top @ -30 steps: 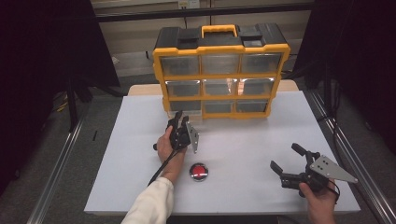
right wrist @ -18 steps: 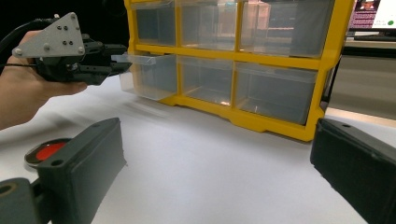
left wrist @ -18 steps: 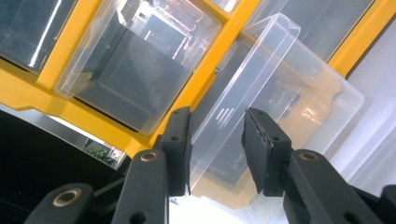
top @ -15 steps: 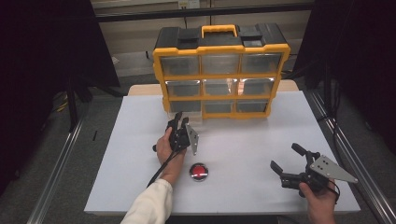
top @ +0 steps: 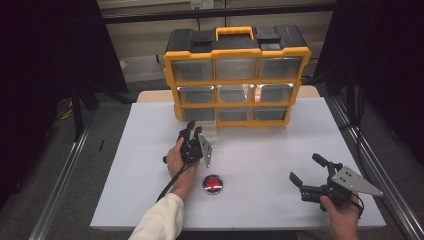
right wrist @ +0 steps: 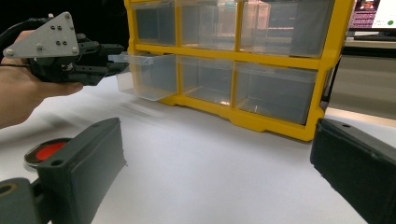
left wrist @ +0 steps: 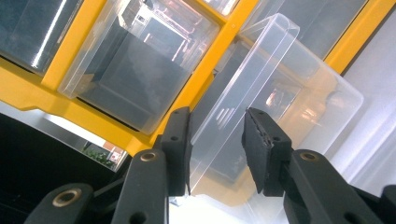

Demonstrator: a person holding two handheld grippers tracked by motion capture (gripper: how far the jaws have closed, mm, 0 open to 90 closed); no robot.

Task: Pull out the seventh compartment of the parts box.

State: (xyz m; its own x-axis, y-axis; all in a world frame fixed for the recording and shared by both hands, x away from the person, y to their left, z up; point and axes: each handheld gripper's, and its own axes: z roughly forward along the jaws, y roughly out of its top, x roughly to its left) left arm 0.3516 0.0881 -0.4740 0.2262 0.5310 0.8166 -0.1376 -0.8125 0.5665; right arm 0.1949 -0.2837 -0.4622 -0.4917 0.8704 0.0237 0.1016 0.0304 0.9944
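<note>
A yellow organiser (top: 235, 54) with clear drawers stands at the back of the white table (top: 280, 145). Its bottom-left clear drawer (top: 209, 131) is pulled partly out. My left gripper (top: 192, 130) is at that drawer's front. In the left gripper view the drawer (left wrist: 280, 93) runs between the two black jaws of the left gripper (left wrist: 217, 128), which are closed on its front edge. The right gripper view shows the same grip from the side: the left gripper (right wrist: 114, 58) on the drawer (right wrist: 144, 77). My right gripper (top: 305, 167) rests open near the table's front right, its jaws (right wrist: 215, 130) wide apart and holding nothing.
A round red button-like object (top: 212, 183) lies on the table behind the left hand and shows low at the left (right wrist: 49, 150) in the right gripper view. The other drawers of the organiser sit pushed in. Dark curtains and metal rails flank the table.
</note>
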